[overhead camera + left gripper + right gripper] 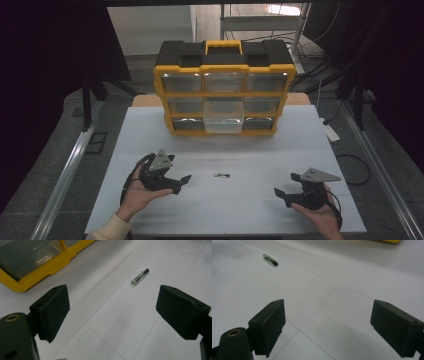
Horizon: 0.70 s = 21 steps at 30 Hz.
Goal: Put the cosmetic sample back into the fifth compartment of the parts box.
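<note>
A small clear tube with a black cap (221, 175) lies flat on the white table (250, 210), between the two grippers. My left gripper (183, 183) rests low at the tube's left, held in a hand, its jaws wide open and empty. In the left gripper view the tube (140, 277) lies ahead of the left gripper (113, 303), apart from it. My right gripper (286, 184) sits at the tube's right, also open and empty. In the right gripper view the tube (270, 259) lies far off at the upper left of the right gripper (328, 317).
A yellow and black drawer organizer (223, 65) stands at the back of the table, with one clear drawer (223, 120) in its middle column pulled out. Its yellow base (42, 270) shows close by in the left gripper view. Cables lie on the floor at the right.
</note>
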{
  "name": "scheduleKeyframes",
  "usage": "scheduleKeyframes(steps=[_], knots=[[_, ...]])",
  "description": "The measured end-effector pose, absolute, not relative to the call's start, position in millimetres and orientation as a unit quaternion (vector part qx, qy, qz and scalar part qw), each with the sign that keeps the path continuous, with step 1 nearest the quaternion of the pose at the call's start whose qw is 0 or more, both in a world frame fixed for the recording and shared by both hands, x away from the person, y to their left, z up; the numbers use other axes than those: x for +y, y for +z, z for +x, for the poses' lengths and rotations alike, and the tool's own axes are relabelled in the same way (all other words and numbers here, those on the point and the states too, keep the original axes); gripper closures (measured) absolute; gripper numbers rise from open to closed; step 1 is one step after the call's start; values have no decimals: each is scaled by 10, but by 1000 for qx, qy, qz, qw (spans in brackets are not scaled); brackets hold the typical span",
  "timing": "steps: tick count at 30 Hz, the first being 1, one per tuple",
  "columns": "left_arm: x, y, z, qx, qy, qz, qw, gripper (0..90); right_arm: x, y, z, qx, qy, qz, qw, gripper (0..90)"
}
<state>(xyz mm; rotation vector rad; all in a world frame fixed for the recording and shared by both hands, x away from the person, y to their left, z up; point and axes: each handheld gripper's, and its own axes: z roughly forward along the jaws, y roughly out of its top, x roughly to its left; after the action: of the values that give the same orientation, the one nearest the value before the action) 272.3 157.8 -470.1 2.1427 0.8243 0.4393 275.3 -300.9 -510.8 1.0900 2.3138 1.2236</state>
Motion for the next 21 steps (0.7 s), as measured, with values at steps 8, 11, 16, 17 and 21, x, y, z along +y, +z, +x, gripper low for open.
scheduleKeyframes(steps=[8,11,16,17,21], knots=[[1460,-4618,2787,302,170,855,385,121,-3017,-5111,2745,806,425,382,152,129],[1405,-4593,2816,293,168,859,384,121,-3016,-5111,2743,806,425,382,153,129],[1321,-4572,2862,280,168,865,380,120,-3013,-5112,2743,807,422,383,154,130],[1305,-4568,2871,278,167,866,380,120,-3011,-5112,2742,808,421,383,154,130],[1259,-4556,2900,272,164,869,379,119,-3014,-5112,2741,807,423,382,153,130]])
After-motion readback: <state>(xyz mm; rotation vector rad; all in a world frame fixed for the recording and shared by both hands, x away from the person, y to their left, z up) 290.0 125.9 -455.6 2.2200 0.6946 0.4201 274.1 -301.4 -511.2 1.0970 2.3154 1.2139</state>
